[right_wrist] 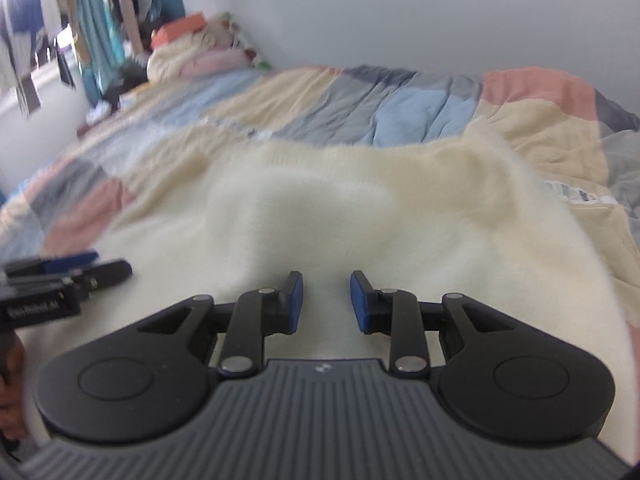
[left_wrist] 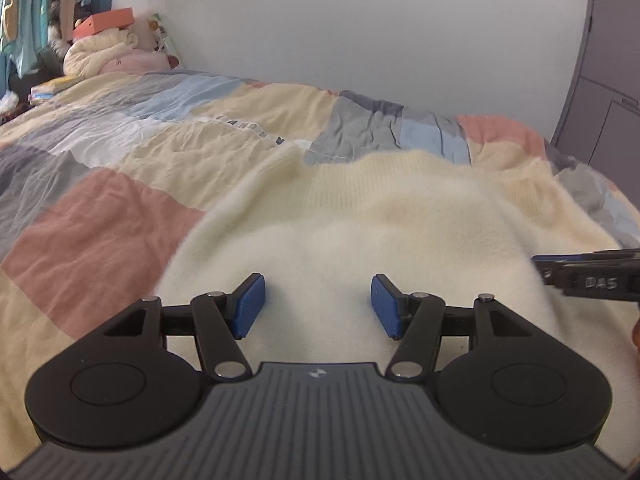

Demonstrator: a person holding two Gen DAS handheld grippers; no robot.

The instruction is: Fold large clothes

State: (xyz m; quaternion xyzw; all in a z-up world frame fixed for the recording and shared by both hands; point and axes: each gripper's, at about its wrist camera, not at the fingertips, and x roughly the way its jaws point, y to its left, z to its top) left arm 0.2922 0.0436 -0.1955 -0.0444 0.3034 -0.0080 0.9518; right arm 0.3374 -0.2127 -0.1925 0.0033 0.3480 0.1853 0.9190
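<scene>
Two black grippers with blue pads, left gripper (left_wrist: 318,306) and right gripper (right_wrist: 326,302), both open and empty, fluffy cream knitted sweater (left_wrist: 360,232) mid-frame, pastel patchwork quilt (left_wrist: 120,208) beneath

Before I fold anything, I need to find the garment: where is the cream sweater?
The sweater lies spread on the patchwork quilt, filling the near centre of both wrist views, with its ribbed edge toward the wall.
</scene>
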